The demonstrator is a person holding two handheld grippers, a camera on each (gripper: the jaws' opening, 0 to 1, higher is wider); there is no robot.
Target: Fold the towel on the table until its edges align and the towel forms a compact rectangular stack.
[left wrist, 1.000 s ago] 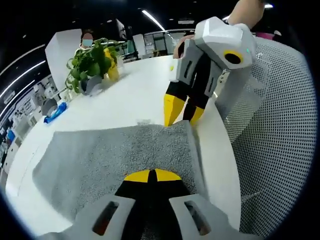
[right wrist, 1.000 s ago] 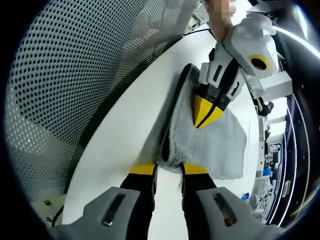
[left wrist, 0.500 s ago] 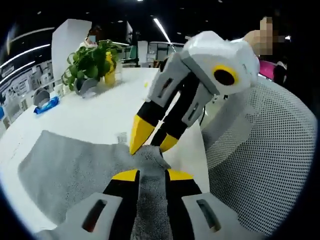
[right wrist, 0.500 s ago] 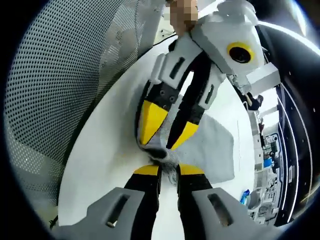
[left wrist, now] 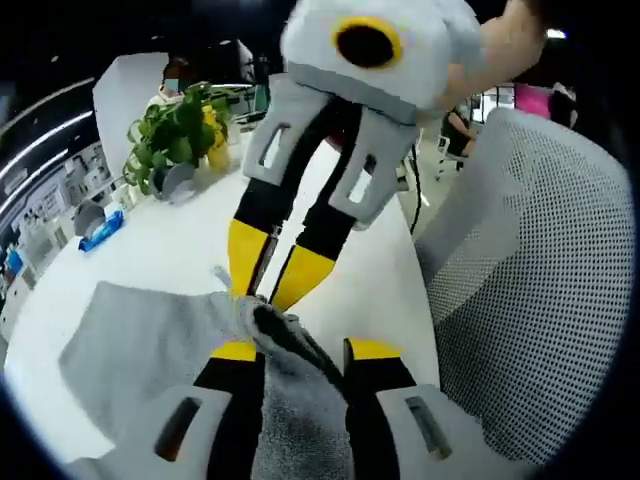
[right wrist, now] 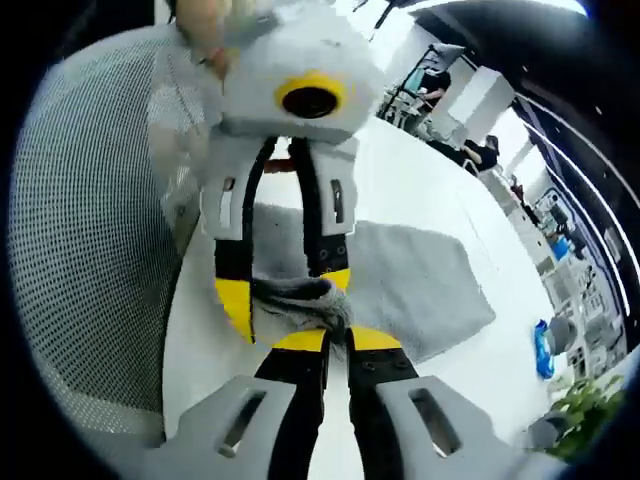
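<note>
A grey towel (left wrist: 140, 340) lies folded on the white table (left wrist: 180, 230), with one corner pulled up off it. In the left gripper view my left gripper (left wrist: 305, 350) stands open, and the raised towel fold runs between its jaws. My right gripper (left wrist: 272, 272) reaches down from above and pinches the towel corner just beyond my left fingertips. In the right gripper view my right gripper (right wrist: 337, 340) is shut on the bunched grey corner, and the left gripper (right wrist: 285, 290) faces it with jaws spread around the same fold. The rest of the towel (right wrist: 420, 280) lies flat behind.
A white mesh chair back (left wrist: 540, 270) stands close against the table edge, also seen as the chair (right wrist: 90, 250). A potted plant (left wrist: 175, 135) and a blue packet (left wrist: 100, 228) sit at the table's far side. Bare tabletop (right wrist: 420, 190) lies beyond the towel.
My left gripper went from shut to open around the towel fold. My right gripper came in close, closed on the towel corner and lifted it.
</note>
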